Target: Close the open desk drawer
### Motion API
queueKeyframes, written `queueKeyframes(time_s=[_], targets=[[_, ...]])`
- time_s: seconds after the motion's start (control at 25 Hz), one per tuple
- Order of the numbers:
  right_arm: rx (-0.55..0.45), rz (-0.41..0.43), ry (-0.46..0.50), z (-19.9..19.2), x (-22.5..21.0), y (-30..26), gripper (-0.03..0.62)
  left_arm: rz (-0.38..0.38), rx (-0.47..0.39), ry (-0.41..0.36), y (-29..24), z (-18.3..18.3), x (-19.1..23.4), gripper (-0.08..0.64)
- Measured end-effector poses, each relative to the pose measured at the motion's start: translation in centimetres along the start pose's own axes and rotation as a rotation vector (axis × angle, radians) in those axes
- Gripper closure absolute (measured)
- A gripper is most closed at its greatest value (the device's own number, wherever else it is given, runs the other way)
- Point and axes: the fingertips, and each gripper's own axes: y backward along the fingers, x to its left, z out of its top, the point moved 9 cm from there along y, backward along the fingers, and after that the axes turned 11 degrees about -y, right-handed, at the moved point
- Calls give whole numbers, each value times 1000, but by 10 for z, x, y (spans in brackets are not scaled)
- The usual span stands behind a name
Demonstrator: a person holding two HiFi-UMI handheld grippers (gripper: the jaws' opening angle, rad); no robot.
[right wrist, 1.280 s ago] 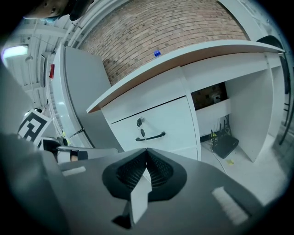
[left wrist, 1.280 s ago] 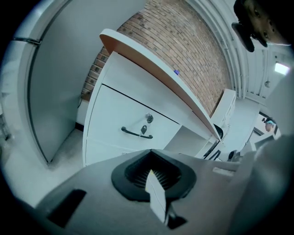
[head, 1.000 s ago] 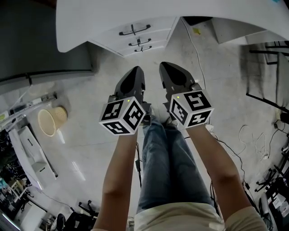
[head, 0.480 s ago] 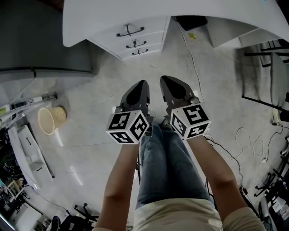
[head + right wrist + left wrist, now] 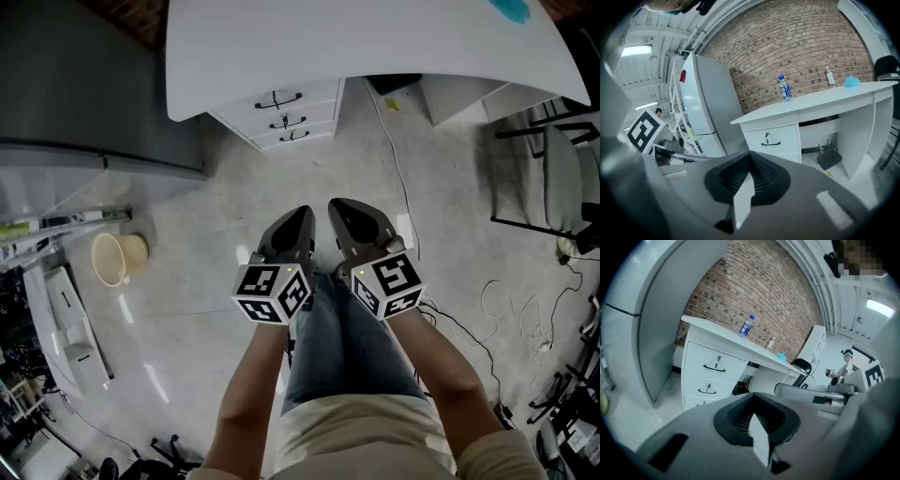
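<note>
The white desk (image 5: 394, 52) stands at the top of the head view, its stack of three drawers (image 5: 282, 116) under the left end. All three drawer fronts sit flush, each with a dark handle. Both grippers hang side by side above the floor, well short of the drawers and pointing at them. My left gripper (image 5: 296, 221) is shut with nothing in it, and my right gripper (image 5: 343, 212) is shut and empty too. The left gripper view has the drawers (image 5: 711, 367) past its closed jaws (image 5: 757, 423). The right gripper view shows the top drawer (image 5: 771, 138) beyond its closed jaws (image 5: 749, 180).
A grey fridge (image 5: 84, 103) stands left of the desk. A wicker basket (image 5: 116, 257) sits on the floor at left. A black chair (image 5: 555, 178) and loose cables (image 5: 511, 314) are at right. A water bottle (image 5: 784, 87) stands on the desk, a router (image 5: 829, 159) under it.
Both grippers have drawn back from the drawers and lifted, sitting lower and smaller in the head view. More of the desk top has come into view. Jaws stayed shut.
</note>
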Motion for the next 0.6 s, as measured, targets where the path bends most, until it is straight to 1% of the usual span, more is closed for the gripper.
queueKeyframes(time_s=[0.12, 0.28, 0.48, 0.6], targets=[[1, 12, 20, 8, 10, 14, 591, -14, 9, -43, 8, 9, -9, 563], [-8, 9, 1, 14, 26, 38, 591, -28, 20, -88, 24, 19, -24, 563], [-33, -18, -11, 25, 42, 71, 591, -47, 3, -50, 48, 32, -47, 563], [-37, -19, 1, 30, 52, 91, 591, -56, -2, -22, 65, 34, -61, 563]])
